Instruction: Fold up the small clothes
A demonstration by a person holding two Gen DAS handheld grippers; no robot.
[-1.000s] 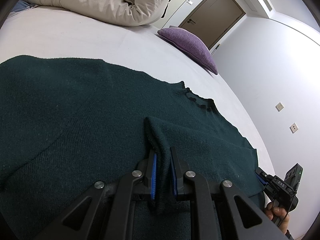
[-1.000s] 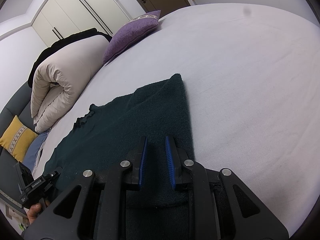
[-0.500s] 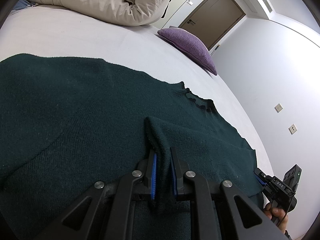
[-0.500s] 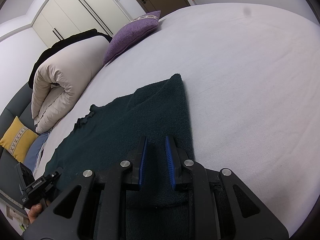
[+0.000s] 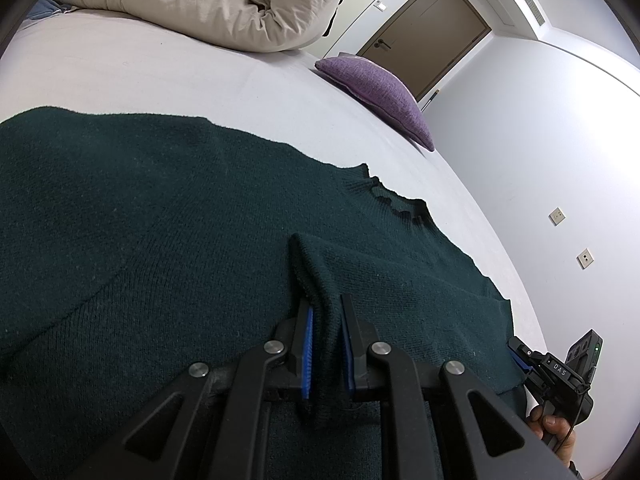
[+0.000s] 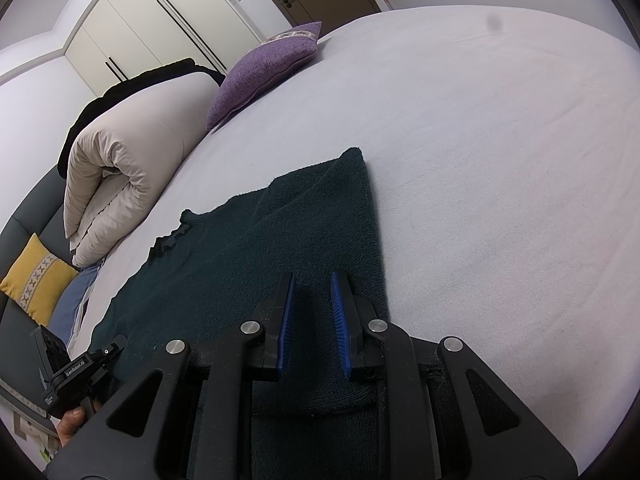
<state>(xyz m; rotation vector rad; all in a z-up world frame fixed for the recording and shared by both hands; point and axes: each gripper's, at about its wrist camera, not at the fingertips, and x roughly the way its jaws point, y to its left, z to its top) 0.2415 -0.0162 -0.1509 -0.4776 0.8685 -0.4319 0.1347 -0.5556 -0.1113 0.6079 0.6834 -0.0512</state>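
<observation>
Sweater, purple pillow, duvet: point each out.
sweater (image 5: 160,240): left wrist view, flat body panel.
purple pillow (image 6: 264,68): right wrist view, middle of its face.
duvet (image 6: 116,172): right wrist view, rolled end.

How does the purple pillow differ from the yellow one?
The purple pillow lies on the bed, plain weave with a patterned band at one end. The yellow pillow sits off the bed on a dark seat, with a pale cross-patterned stripe across it. Both are square throw pillows, untouched.

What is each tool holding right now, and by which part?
Both tools grip the dark green knitted sweater: left tool pinches a raised fold, right tool its near edge.
</observation>
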